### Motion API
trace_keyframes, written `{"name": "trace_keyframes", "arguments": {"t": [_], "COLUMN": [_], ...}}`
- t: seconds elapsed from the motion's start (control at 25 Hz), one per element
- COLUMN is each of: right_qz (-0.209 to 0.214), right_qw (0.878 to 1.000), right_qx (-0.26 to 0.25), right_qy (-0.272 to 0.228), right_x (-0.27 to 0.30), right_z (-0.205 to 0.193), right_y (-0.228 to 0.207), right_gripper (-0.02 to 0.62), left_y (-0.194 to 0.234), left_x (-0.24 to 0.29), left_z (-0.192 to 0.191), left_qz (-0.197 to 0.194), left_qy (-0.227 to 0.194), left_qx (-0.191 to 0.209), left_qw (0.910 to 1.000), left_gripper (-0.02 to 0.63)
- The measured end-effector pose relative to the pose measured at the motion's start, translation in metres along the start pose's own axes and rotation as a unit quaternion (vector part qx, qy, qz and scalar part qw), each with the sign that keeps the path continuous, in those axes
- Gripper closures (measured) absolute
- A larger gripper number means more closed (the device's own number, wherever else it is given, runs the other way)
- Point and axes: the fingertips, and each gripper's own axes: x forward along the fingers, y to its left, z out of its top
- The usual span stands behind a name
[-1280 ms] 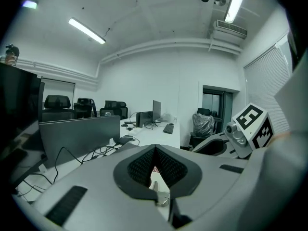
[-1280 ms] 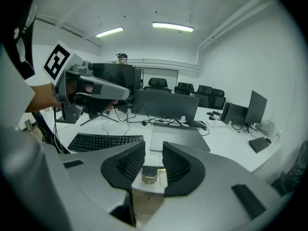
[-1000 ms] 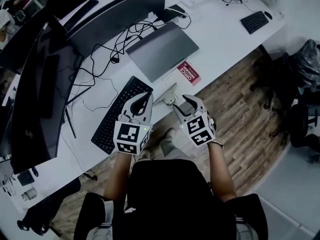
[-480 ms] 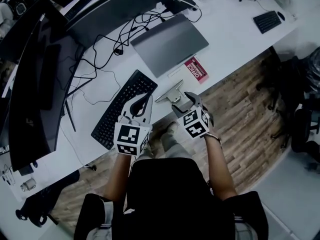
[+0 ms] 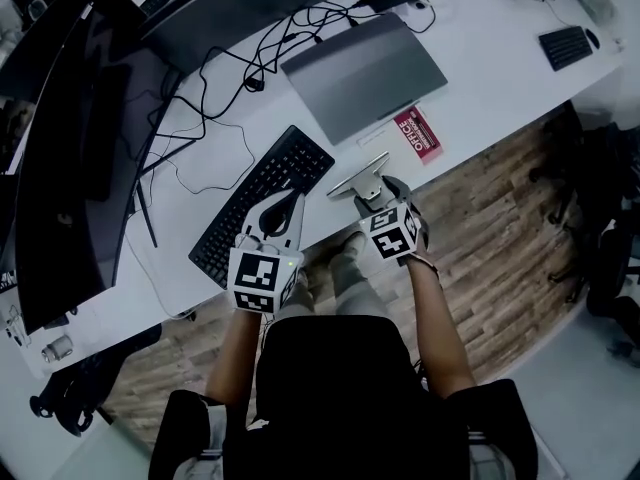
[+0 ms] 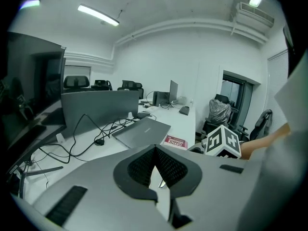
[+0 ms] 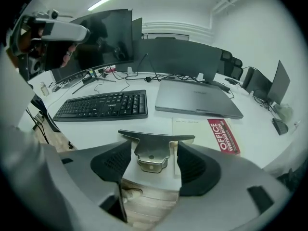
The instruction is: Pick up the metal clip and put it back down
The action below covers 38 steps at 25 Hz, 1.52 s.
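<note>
In the head view our right gripper (image 5: 380,196) sits at the white desk's (image 5: 470,78) front edge by the metal clip (image 5: 356,171). Our left gripper (image 5: 287,208) shows against the black keyboard's (image 5: 255,193) near side.

In the left gripper view its jaws meet, with nothing between them.

In the right gripper view our jaws have just been opening. They stand apart, flanking the clip on the desk edge, pads clear of it.

Open strip along the surface's near edge
Bare surface (image 7: 91,129) lies between keyboard (image 5: 262,203) and metal clip (image 5: 358,175); laptop (image 5: 365,73) and cables (image 5: 215,88) crowd the back.
</note>
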Motion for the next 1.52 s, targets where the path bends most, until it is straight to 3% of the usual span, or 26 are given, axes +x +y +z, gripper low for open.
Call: {"name": "trace_keyframes", "arguments": {"t": [0.36,1.52], "right_qz": [0.012,0.001], "right_qw": [1.0,1.0], "right_qx": [0.007,0.006], "right_qy": [0.026,0.017], "right_x": [0.027,0.028], "right_z": [-0.016,-0.009], "right_y": [0.003,-0.006], "right_gripper": [0.313,0.31], "left_y": [0.007,0.004], "left_x": [0.0,0.001], "left_z": [-0.019,-0.016], "left_qz": [0.002,0.026], "left_qy": [0.011,0.004], "left_qx": [-0.049,-0.039], "left_qw": [0.9987,0.9989], "left_gripper": [0.594,0.594]}}
